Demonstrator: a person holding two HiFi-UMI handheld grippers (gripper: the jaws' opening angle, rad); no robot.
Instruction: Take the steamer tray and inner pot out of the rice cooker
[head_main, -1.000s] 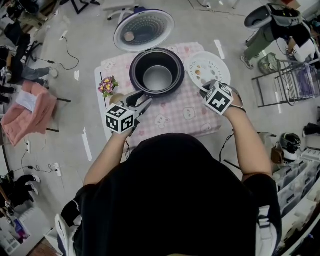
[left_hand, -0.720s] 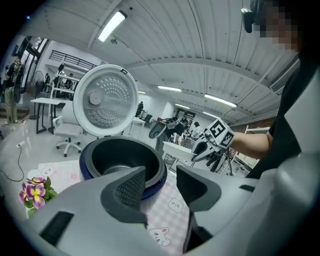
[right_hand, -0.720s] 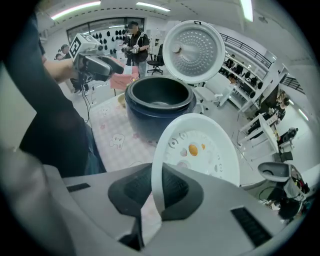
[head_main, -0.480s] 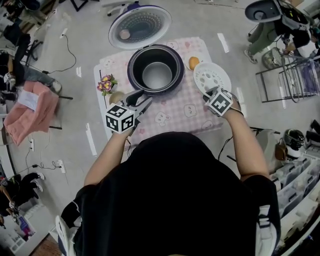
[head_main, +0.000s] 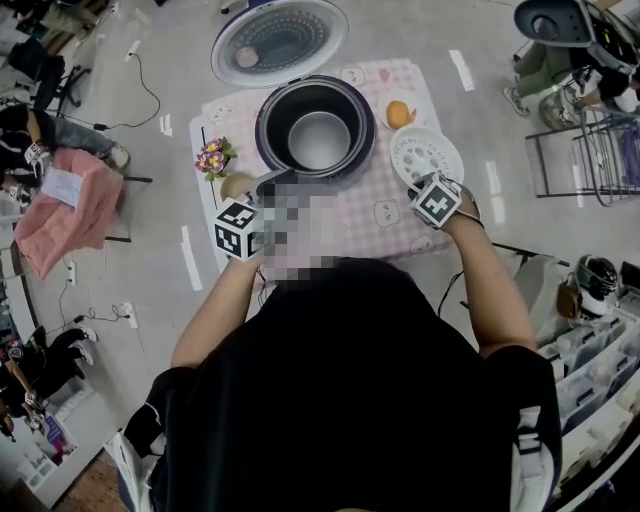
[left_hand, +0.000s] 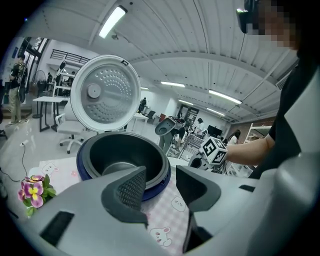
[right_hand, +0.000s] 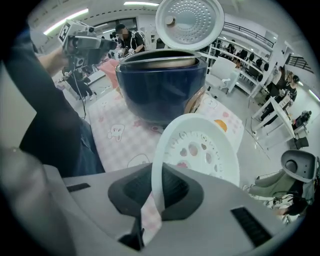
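Note:
The dark blue rice cooker (head_main: 268, 140) stands on the pink checked cloth with its lid (head_main: 280, 40) swung up. The dark inner pot (head_main: 318, 138) sits inside it. My right gripper (right_hand: 156, 192) is shut on the rim of the white steamer tray (right_hand: 200, 150). It holds the tray tilted and low over the cloth, right of the cooker. In the head view the tray (head_main: 427, 155) lies just beyond that gripper (head_main: 428, 188). My left gripper (left_hand: 162, 182) hovers open and holds nothing, just in front of the cooker's near rim (left_hand: 82, 167).
An orange (head_main: 399, 113) lies on the cloth beyond the tray. A small pot of flowers (head_main: 213, 158) stands at the cooker's left, near the table's left edge. The small table (head_main: 370, 212) is ringed by floor with cables, chairs and a pink cloth (head_main: 60, 215).
My right gripper has come down with the steamer tray, from above the table to low over the cloth beside the orange. The left gripper has hardly moved.

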